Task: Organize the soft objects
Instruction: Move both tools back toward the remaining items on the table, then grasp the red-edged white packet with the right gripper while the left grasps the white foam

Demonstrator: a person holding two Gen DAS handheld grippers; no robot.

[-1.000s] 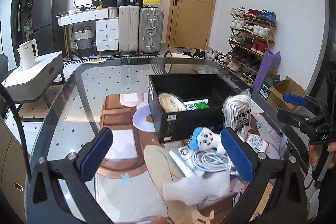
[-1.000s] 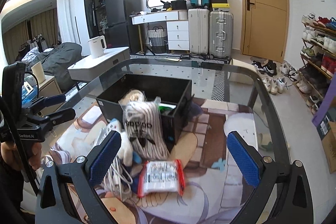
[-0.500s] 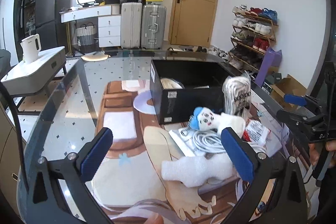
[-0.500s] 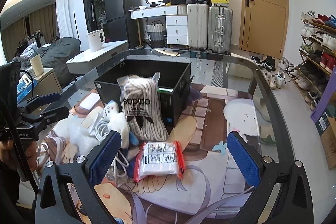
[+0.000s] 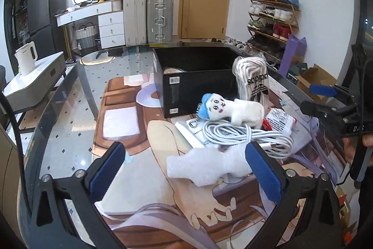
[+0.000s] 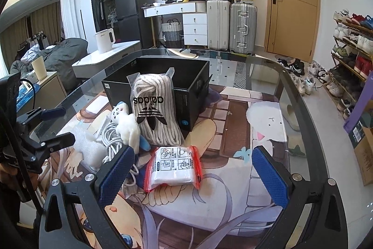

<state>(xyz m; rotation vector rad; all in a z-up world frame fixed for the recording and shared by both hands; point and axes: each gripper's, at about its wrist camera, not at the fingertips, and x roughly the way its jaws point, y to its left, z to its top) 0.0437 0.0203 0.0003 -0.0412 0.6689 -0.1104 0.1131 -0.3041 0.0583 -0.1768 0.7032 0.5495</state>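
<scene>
A black box (image 5: 200, 83) (image 6: 186, 95) stands on the glass table with a bagged Adidas sock pack (image 5: 253, 78) (image 6: 155, 109) leaning on it. A white plush with a blue cap (image 5: 230, 110) (image 6: 126, 123) lies on a coiled white cable (image 5: 247, 137) (image 6: 112, 139). A white foam piece (image 5: 205, 167) (image 6: 87, 148) lies just in front of my left gripper (image 5: 186, 169), which is open and empty. A red-edged zip bag (image 6: 174, 166) (image 5: 279, 121) lies in front of my right gripper (image 6: 193, 172), also open and empty.
The glass table (image 6: 291, 95) has a rounded edge on the right. A printed mat (image 5: 130, 123) shows under the glass. A side table with a kettle (image 5: 25, 60) stands at the left. Suitcases (image 6: 233, 27) and a shoe rack (image 5: 272, 20) stand behind.
Both grippers have moved lower and closer to the pile on the table. The items look larger now. Both stay open and nothing has been picked up.
</scene>
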